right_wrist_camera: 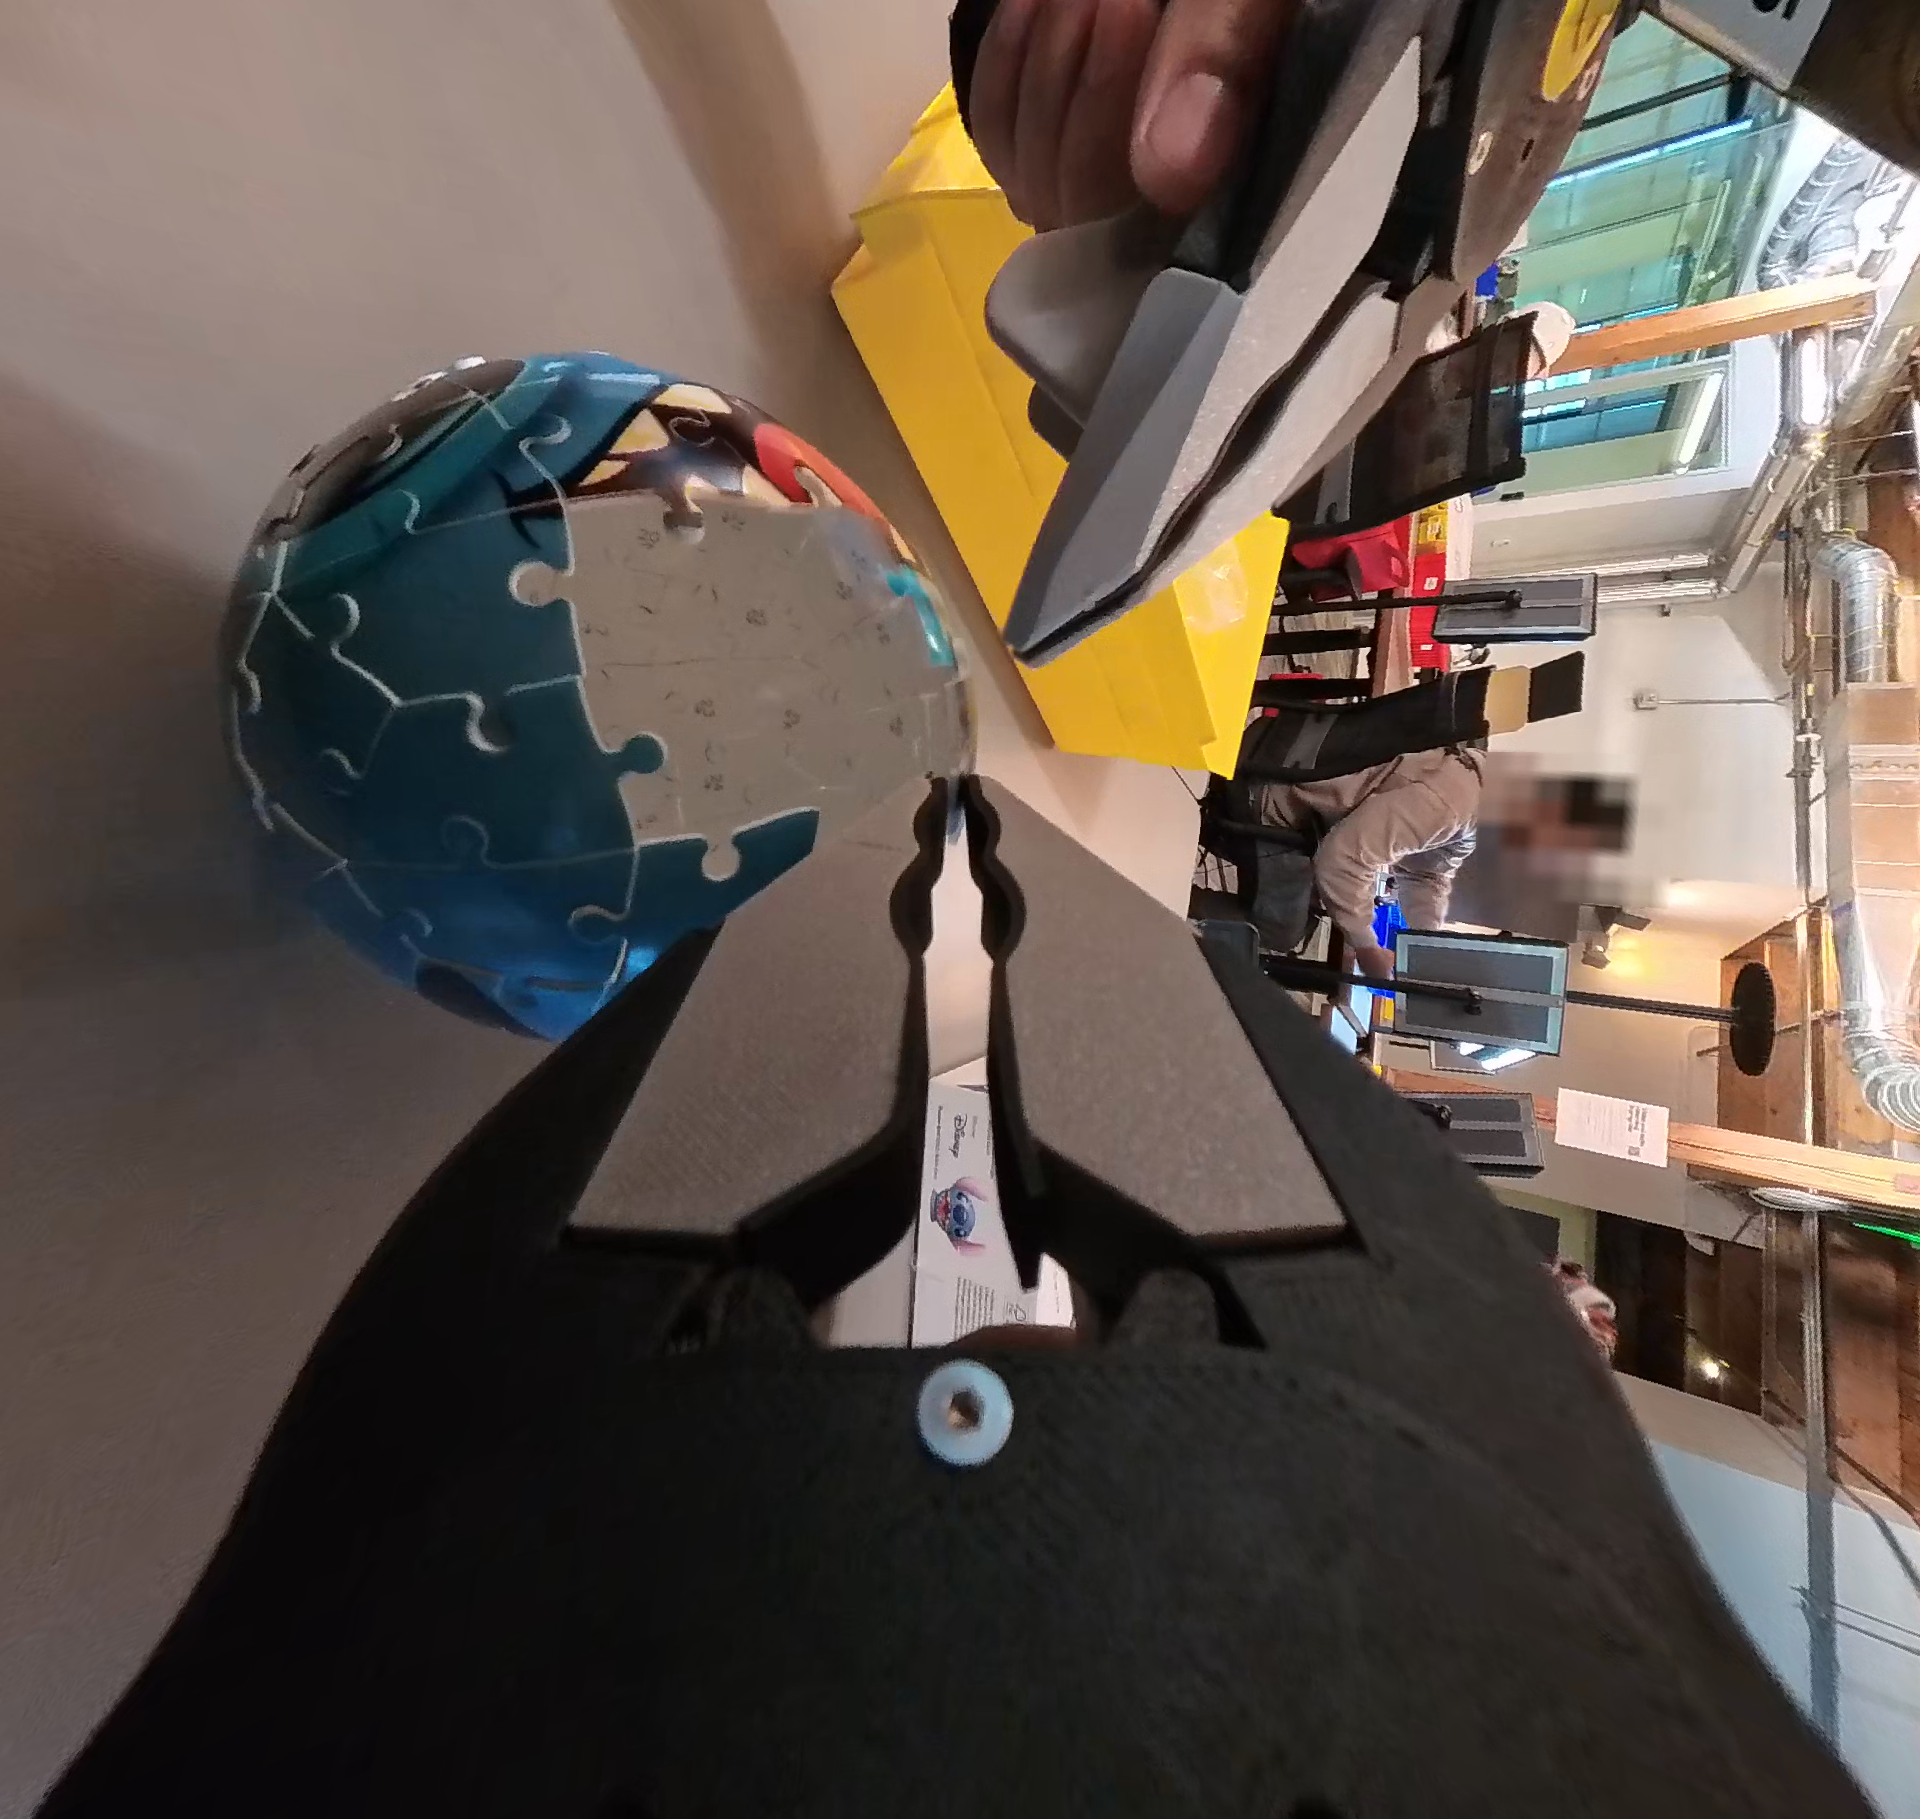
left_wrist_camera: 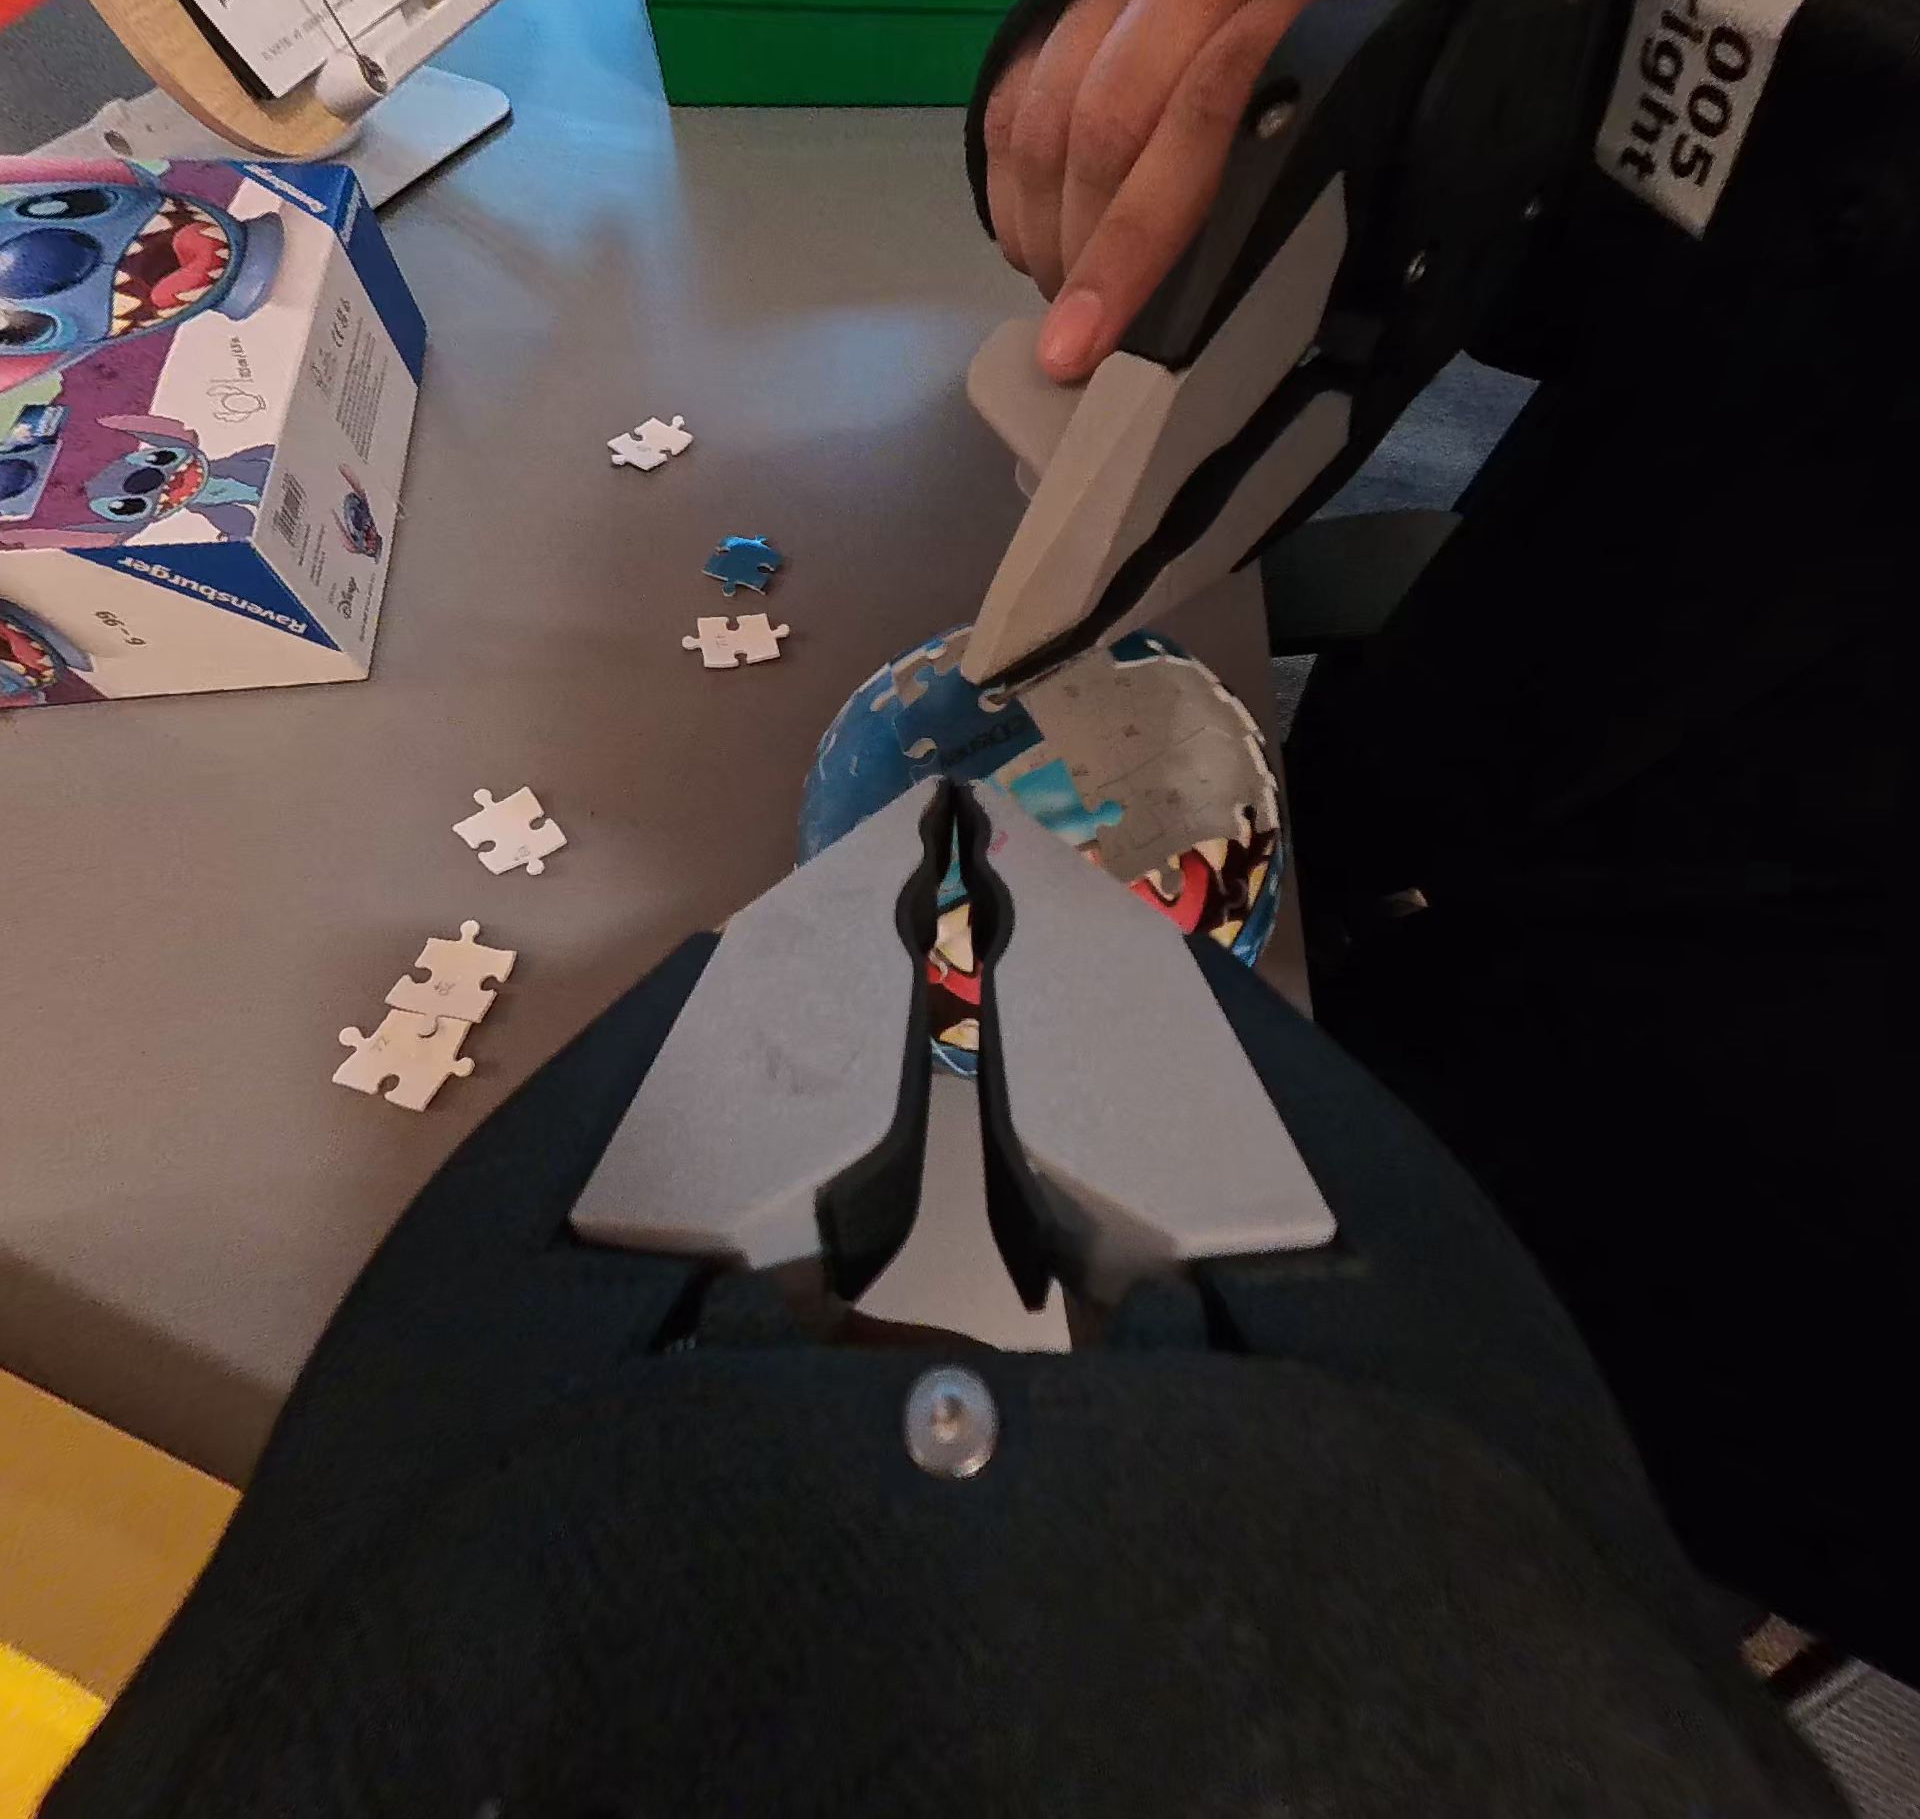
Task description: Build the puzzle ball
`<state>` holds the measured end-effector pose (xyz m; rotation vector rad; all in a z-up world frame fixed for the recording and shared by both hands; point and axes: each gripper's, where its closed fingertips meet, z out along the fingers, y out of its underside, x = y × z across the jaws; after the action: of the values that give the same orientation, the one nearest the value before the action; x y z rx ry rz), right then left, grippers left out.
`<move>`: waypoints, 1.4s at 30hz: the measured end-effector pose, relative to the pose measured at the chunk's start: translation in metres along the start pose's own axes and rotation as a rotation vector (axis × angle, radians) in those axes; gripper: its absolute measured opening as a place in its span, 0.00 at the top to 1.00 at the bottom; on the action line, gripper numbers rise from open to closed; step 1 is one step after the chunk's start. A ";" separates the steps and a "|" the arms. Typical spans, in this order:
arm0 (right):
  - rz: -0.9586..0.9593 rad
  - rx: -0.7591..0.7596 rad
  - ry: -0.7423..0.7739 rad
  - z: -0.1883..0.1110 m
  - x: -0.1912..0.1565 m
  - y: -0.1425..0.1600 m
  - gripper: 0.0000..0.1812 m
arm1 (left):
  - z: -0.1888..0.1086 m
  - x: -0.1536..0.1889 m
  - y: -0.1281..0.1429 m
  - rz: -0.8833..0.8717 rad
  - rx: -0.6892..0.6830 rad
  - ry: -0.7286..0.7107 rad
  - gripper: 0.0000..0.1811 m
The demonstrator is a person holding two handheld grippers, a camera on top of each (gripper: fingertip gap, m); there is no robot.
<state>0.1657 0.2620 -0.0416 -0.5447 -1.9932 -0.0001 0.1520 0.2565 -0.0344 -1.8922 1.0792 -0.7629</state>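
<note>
The partly built puzzle ball (left_wrist_camera: 1195, 834) stands on the grey table (left_wrist_camera: 623, 263). It is blue with a cartoon print, and an opening shows its grey inside; in the right wrist view the ball (right_wrist_camera: 416, 709) is at the left. My right gripper (left_wrist_camera: 987, 686) comes in from the upper right, shut on a corner of a blue puzzle piece (left_wrist_camera: 951, 725) at the rim of the opening. In its own view its tips (right_wrist_camera: 951, 787) meet at the ball's rim. My left gripper (left_wrist_camera: 951, 795) is shut, its tips just below that piece; in the right wrist view it (right_wrist_camera: 1023, 649) is beside the ball.
Several loose pieces lie white side up left of the ball (left_wrist_camera: 509, 831), and one lies blue side up (left_wrist_camera: 743, 564). The puzzle box (left_wrist_camera: 208, 419) and a sheet stand (left_wrist_camera: 312, 13) are at the far left, with a green bin (left_wrist_camera: 831, 3) behind. A yellow bin (right_wrist_camera: 966, 398) stands beside the ball. Left and right tips are no more than a few centimetres apart.
</note>
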 end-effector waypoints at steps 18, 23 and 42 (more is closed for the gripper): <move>0.009 0.035 0.020 0.000 0.001 0.004 1.00 | -0.001 -0.007 -0.002 -0.027 0.017 -0.026 1.00; 0.001 0.037 0.015 -0.001 0.000 0.000 1.00 | -0.001 -0.006 0.000 -0.024 0.012 -0.026 1.00; -0.009 0.031 0.023 -0.001 -0.001 -0.001 1.00 | 0.006 0.017 0.003 0.016 -0.032 -0.134 0.85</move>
<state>0.1663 0.2604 -0.0412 -0.5138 -1.9704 0.0193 0.1633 0.2428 -0.0382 -1.9302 1.0276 -0.6039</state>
